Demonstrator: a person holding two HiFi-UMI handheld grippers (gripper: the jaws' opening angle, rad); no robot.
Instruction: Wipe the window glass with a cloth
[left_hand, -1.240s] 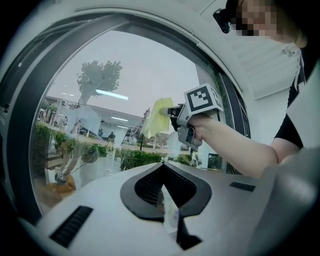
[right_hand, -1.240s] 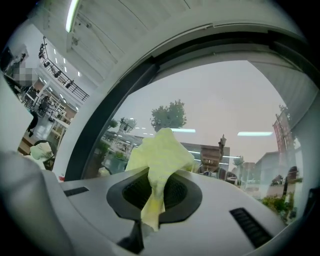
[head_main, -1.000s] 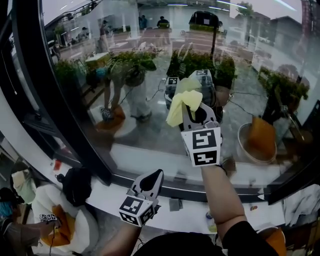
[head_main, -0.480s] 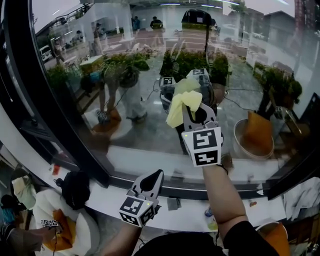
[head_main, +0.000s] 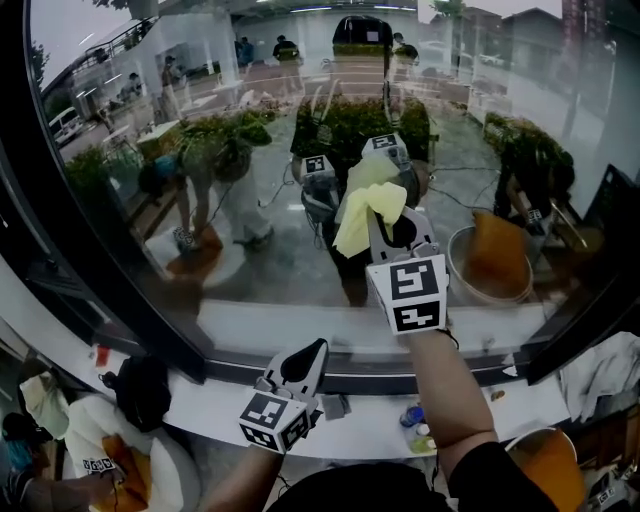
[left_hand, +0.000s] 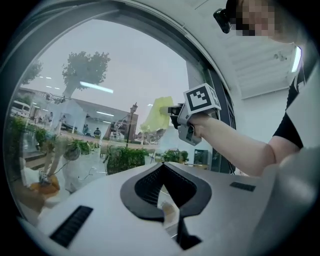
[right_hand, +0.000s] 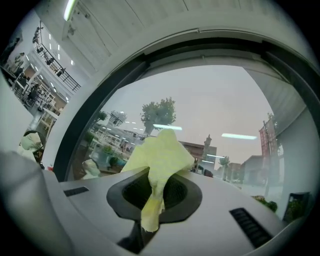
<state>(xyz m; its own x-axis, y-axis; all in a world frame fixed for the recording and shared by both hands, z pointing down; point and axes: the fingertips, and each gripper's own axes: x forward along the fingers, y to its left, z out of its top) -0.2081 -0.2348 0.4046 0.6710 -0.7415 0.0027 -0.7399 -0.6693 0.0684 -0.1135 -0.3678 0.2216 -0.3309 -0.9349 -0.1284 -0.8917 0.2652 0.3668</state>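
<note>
Window glass (head_main: 250, 150) is filling most of the head view, with a dark frame (head_main: 70, 240) curving down its left side and along the bottom. Right gripper (head_main: 385, 228) is reaching up above the frame's bottom rail, well right of its left upright, jaws clamping a yellow cloth (head_main: 368, 210). Cloth is bunching forward off the tips and seems to be meeting its own reflection, so I am judging it as touching the pane. Left gripper (head_main: 308, 352) is hanging low, below the bottom rail, over the white sill (head_main: 200, 405), taking no part.

Left gripper view: jaws are sitting together with nothing between them. Cloth is showing high against the pane, inside the frame's curve.

Right gripper view: jaws are pinching the cloth's tail. The rest of the cloth is fanning upward toward the glass, right of the frame's upright.

Judgement: wiping is under way, mid-pane. The next stroke is calling for steady pressure into the glass while sliding, keeping the gripper's hard tips off it. Open room is lying on every side of the cloth. The frame's left upright and bottom rail are the edges to be stopping short of, and another dark upright is closing in at lower right.
</note>
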